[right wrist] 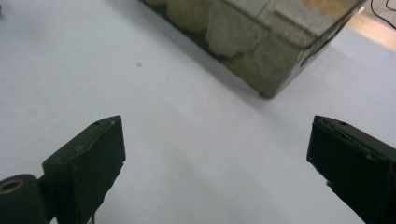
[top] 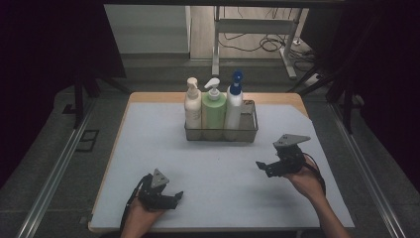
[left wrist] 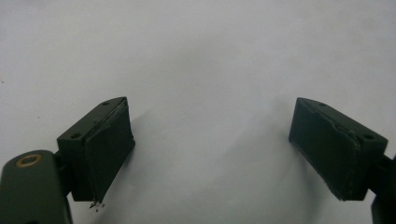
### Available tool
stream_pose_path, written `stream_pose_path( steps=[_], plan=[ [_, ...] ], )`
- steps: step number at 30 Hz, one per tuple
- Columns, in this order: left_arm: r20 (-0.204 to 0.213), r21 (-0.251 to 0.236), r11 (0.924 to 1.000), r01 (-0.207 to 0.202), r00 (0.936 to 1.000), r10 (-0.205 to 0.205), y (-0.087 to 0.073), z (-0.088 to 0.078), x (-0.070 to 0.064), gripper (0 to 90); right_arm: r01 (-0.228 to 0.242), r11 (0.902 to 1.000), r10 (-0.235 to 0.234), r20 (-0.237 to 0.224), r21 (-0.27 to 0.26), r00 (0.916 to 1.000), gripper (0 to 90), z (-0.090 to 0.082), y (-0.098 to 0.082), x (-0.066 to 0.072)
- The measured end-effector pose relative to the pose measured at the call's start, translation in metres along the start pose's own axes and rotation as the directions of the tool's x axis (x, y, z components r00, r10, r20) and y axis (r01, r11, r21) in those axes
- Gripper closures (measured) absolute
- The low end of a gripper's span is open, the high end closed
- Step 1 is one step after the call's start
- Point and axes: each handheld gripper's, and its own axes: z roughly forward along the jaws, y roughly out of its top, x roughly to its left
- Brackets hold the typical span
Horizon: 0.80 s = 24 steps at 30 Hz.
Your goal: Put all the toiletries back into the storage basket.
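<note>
Three bottles [top: 214, 106] stand upright in the basket [top: 247, 135]; my left gripper [top: 166, 194] and right gripper [top: 270, 166] hang with fingers apart, empty, so packing looks finished.

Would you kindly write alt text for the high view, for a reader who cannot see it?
Three pump bottles, cream, green and white with a blue pump, stand in a mesh basket on a pale table. Nearer the camera, the left gripper and right gripper are both open and empty.
</note>
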Motion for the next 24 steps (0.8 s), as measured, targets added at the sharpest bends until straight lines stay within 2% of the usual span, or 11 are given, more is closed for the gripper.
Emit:
stream_pose_path(
  steps=[16, 24],
  plan=[
    [-0.001, -0.001, 1.0000, 0.001, 1.0000, -0.001, 0.000, 0.000, 0.000, 13.2, -0.034, 0.9990, 0.033, 0.012, 0.030, 0.9994, 3.9, 0.014, -0.056, 0.009],
    [-0.001, -0.001, 1.0000, 0.001, 1.0000, -0.001, 0.000, 0.000, 0.000, 13.2, -0.033, 0.9972, 0.033, 0.011, 0.067, 0.9994, 3.7, 0.024, -0.075, 0.013]
  ],
)
